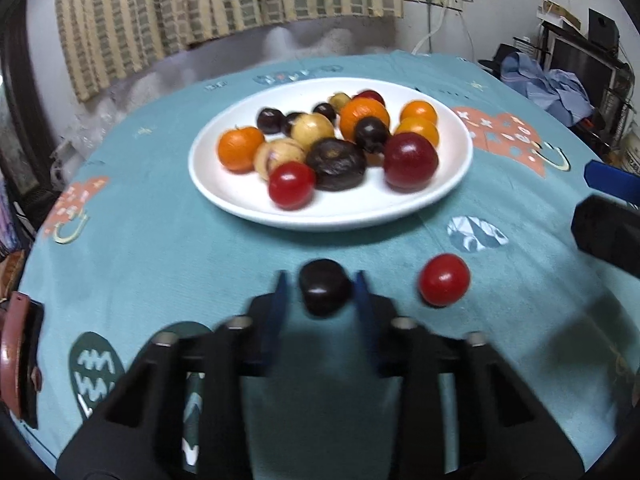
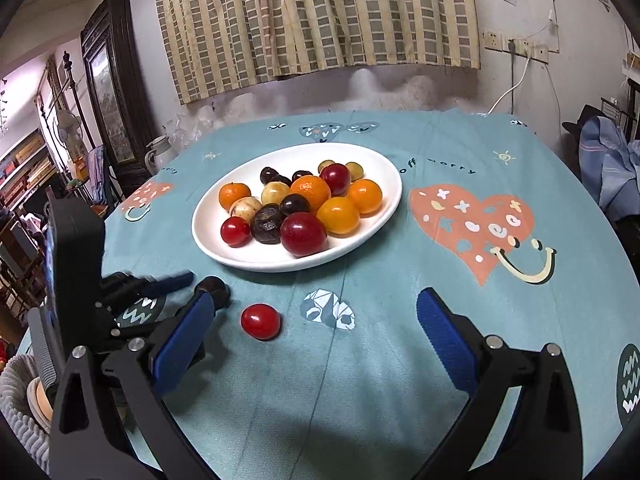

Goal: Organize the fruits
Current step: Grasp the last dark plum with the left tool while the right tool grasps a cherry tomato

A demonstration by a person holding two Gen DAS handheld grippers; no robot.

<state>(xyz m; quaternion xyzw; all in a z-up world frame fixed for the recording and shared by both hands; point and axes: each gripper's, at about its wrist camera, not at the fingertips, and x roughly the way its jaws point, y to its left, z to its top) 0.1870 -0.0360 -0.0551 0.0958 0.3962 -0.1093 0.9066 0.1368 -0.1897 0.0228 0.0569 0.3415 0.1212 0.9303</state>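
A white plate (image 1: 224, 196) (image 2: 372, 160) in the middle of the table holds several fruits: oranges, red ones, dark purple ones and pale yellow ones. On the cloth in front of it lie a small dark purple fruit (image 1: 324, 286) (image 2: 214, 286) and a red cherry tomato (image 1: 444, 280) (image 2: 260, 321). My left gripper (image 1: 320, 280) has its blue pads pressed on both sides of the dark fruit, which rests on the cloth. My right gripper (image 2: 316, 298) stands wide open over bare cloth, just right of the tomato, holding nothing.
The round table carries a teal cloth (image 2: 400, 360) printed with orange hearts. A wall with a checked curtain (image 2: 312, 20) rises behind it. Clutter and blue clothing (image 1: 548, 84) lie to the right, shelves and a cabinet to the left.
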